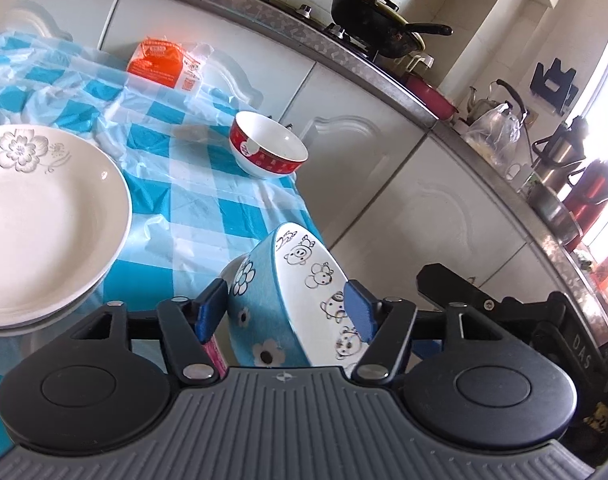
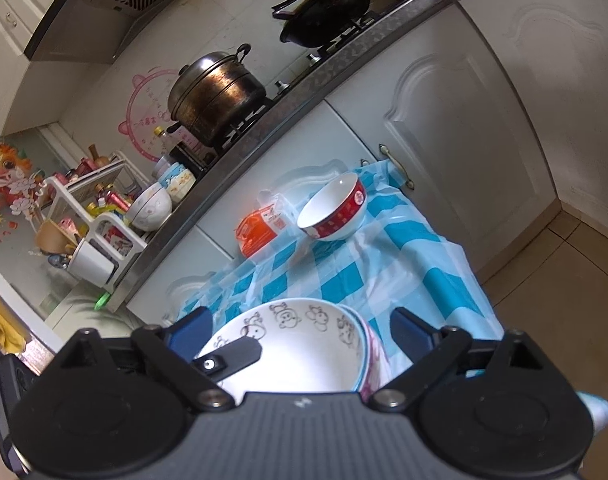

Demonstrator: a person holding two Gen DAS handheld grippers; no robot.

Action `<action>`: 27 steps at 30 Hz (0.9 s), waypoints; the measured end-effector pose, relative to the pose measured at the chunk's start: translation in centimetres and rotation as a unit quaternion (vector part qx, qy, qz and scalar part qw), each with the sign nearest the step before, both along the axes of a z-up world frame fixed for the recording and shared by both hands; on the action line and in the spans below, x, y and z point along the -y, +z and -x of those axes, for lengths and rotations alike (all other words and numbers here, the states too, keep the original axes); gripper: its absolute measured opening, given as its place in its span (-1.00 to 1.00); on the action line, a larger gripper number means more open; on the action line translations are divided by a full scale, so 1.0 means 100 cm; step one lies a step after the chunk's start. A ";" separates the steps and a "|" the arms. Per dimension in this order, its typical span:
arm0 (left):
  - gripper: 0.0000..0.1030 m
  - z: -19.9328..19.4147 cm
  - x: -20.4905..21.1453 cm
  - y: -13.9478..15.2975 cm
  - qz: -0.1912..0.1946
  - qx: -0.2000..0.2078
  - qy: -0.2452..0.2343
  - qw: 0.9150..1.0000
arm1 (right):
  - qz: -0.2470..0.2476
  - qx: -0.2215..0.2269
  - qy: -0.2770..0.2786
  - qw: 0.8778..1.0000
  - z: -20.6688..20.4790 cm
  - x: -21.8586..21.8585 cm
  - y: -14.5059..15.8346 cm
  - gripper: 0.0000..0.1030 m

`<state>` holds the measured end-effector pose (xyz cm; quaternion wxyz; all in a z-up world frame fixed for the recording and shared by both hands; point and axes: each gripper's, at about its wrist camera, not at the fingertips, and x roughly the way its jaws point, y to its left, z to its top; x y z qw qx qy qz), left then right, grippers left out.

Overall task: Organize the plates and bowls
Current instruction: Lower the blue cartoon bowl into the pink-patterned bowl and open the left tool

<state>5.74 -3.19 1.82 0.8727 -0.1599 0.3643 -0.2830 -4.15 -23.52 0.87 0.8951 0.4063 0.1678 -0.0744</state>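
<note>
gripper (image 1: 286, 312) astride bowl (image 1: 288, 300) (plate (image 1: 44, 220) left-view only)

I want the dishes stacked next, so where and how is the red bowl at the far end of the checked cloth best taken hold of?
Grip the red bowl by its rim, one finger inside and one outside on the red band. It stands upright and open with nothing in it, so the thin wall is likely easier to pinch than the wide rounded body. Come from above on the near side; the orange packet lies beyond it and the cloth's edge is close on its right.

Two close wrist views facing counter, sharing red bowl (image 1: 269, 150), perhaps cartoon bowl (image 2: 300, 344)
</note>
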 end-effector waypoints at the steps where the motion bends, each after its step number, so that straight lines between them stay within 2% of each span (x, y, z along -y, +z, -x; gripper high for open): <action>1: 0.55 -0.001 -0.001 0.000 0.004 -0.004 0.000 1.000 | 0.001 0.000 -0.003 1.000 0.001 0.000 0.001 0.87; 3: 0.57 -0.002 -0.004 0.001 0.013 -0.008 0.001 1.000 | 0.004 0.001 -0.008 1.000 0.002 0.000 0.004 0.88; 5: 0.80 0.000 -0.007 0.004 0.018 0.000 0.008 1.000 | 0.008 0.001 -0.015 1.000 0.003 -0.001 0.006 0.89; 7: 0.82 0.003 -0.011 0.008 0.022 0.016 0.016 1.000 | 0.011 0.000 -0.022 1.000 0.005 -0.003 0.008 0.90; 10: 0.82 0.004 -0.016 0.010 0.023 0.018 0.021 0.999 | 0.013 -0.003 -0.036 0.999 0.007 -0.004 0.011 0.92; 13: 0.83 0.005 -0.013 0.009 -0.017 0.040 0.034 0.998 | 0.013 -0.009 -0.047 0.999 0.008 -0.006 0.014 0.93; 15: 0.98 0.003 -0.011 0.004 -0.044 0.044 0.046 0.997 | 0.016 -0.010 -0.055 0.998 0.010 -0.009 0.017 0.94; 17: 0.97 0.001 -0.014 0.001 -0.046 0.044 0.051 0.997 | 0.023 -0.015 -0.057 0.998 0.011 -0.014 0.021 0.95; 19: 0.85 -0.001 -0.015 -0.002 -0.058 0.046 0.052 0.996 | 0.033 -0.021 -0.063 0.997 0.014 -0.018 0.024 0.98; 21: 0.69 -0.003 -0.019 -0.005 -0.061 0.030 0.048 0.997 | 0.039 -0.025 -0.070 0.996 0.017 -0.021 0.027 0.98; 23: 0.70 -0.001 -0.020 -0.007 -0.063 0.027 0.044 0.997 | 0.042 -0.028 -0.077 0.996 0.018 -0.024 0.029 0.98; 26: 0.70 0.002 -0.015 -0.009 -0.088 0.035 0.035 0.995 | 0.042 -0.027 -0.083 0.995 0.015 -0.025 0.029 0.98; 27: 0.72 0.003 -0.017 -0.008 -0.083 0.034 0.036 0.995 | 0.039 -0.026 -0.080 0.996 0.012 -0.024 0.027 0.98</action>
